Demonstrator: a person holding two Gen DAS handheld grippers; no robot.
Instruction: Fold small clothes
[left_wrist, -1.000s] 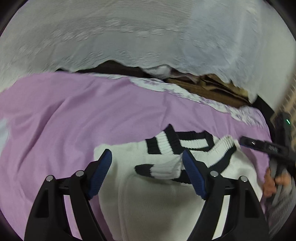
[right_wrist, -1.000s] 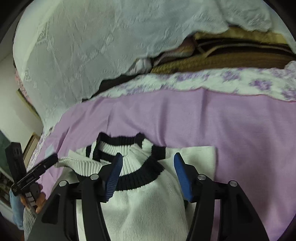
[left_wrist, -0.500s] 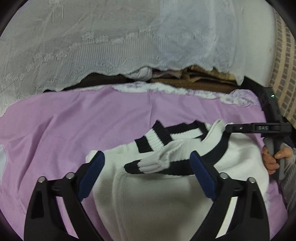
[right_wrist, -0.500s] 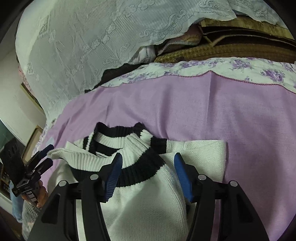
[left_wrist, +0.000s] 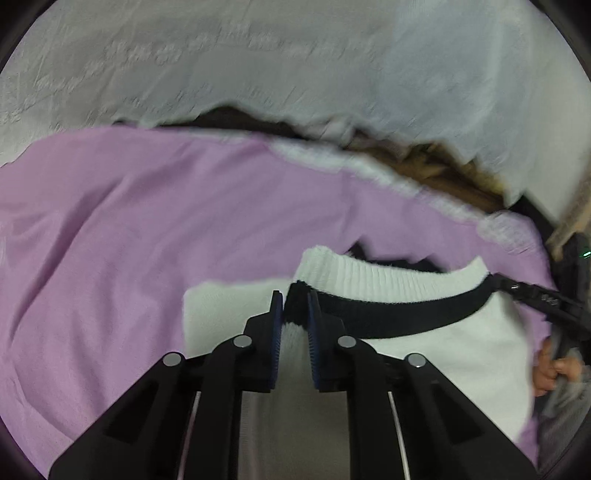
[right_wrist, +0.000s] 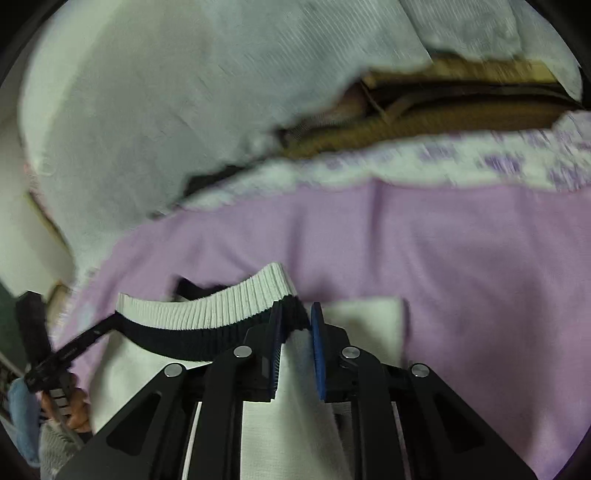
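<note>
both tongs have just closed on the black-banded hem of the white knit sweater (left_wrist: 436, 354) lying on the purple bedsheet (left_wrist: 147, 229): left tongs (left_wrist: 295, 306), right tongs (right_wrist: 295, 314). lift both corners evenly, keeping the hem taut.

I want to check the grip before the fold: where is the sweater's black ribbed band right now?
The white knit sweater's black ribbed band spans both wrist views, pinched at one end by the left gripper and at the other by the right gripper, above the lilac sheet.
</note>
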